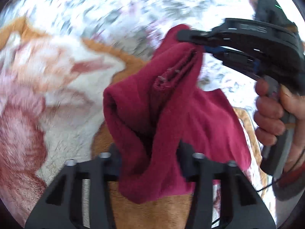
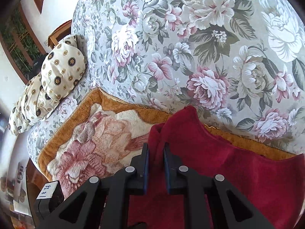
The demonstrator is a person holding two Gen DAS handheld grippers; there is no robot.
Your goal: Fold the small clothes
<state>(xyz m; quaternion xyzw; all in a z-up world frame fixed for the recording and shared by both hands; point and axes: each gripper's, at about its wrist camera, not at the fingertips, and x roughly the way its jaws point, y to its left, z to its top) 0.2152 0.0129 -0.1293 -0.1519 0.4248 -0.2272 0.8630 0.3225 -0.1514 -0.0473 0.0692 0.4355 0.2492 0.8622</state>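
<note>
i'm looking into a home, a living room by the look of it. a sofa (image 2: 190,38) in flowered fabric fills most of my right view, with a plush orange-edged blanket (image 2: 99,126) spread on its seat and two patterned cushions (image 2: 55,76) at the far end. beyond them i see a wooden-framed window (image 2: 21,36) with greenery outside.

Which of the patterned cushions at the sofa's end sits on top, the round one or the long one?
The round cushion with gold medallions is uppermost; it leans over the long cushion below it.
</note>
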